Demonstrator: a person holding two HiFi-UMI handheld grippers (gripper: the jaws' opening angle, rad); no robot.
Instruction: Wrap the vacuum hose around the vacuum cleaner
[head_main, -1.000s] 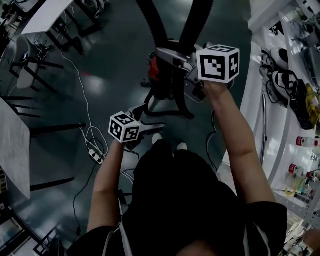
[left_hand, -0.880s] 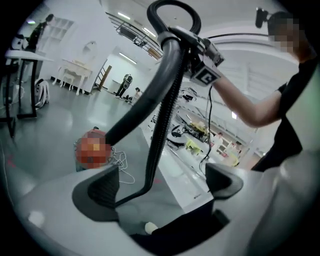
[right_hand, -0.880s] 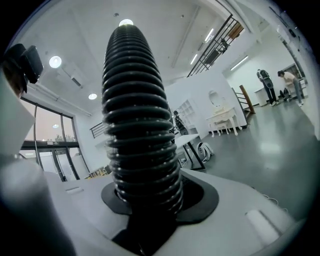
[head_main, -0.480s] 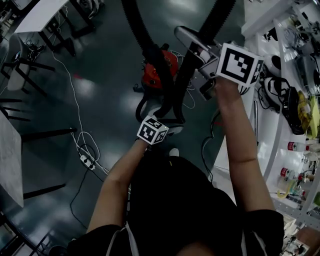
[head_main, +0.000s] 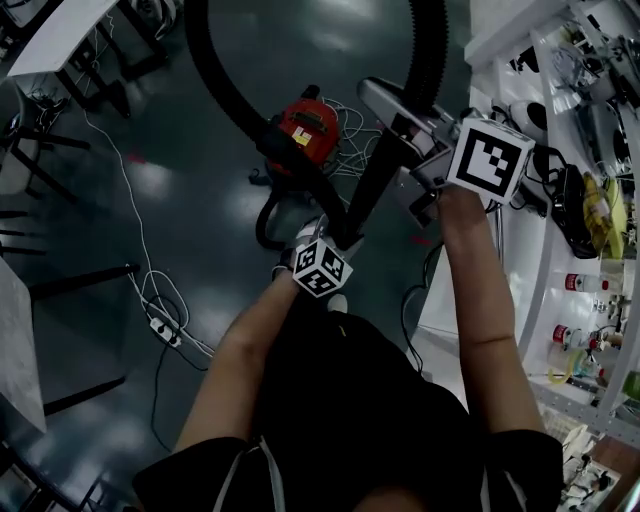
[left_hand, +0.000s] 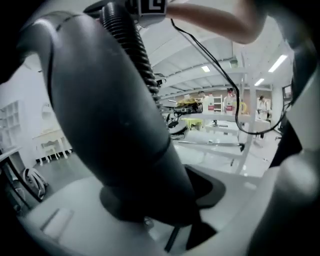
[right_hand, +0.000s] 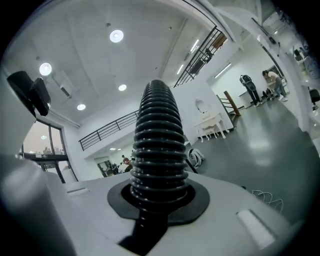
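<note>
Jaws of the left gripper (left_hand: 170, 202) are clamped on the hose (left_hand: 127, 45) at its smooth dark cuff (left_hand: 115, 130). They have just been closing onto it, and the cuff fills the gap between them. The ribbed part of the hose is seen running on above the cuff. The jaws of the right gripper (right_hand: 156, 220) are closed tight on a ribbed stretch of the same hose, which stands straight out from between them; these jaws too have been closing in the last moment.

From the head view, the hose is seen as two black runs. One is carried from the top edge through the right gripper and slants down to the left gripper. The other arcs in from the upper left and is joined to the vacuum cleaner (head_main: 305, 128). The vacuum cleaner, red and black, is set on the dark, glossy floor (head_main: 200, 210), just beyond the left gripper and to the left of the right one. A tangle of pale cable (head_main: 352, 128) is seen on the floor just beside the vacuum cleaner.

Well apart to the left, a white power strip (head_main: 163, 327) with its leads is laid on the floor. Along the right edge a white desk (head_main: 525, 260) is crowded with bottles and small items too small to be told apart.
</note>
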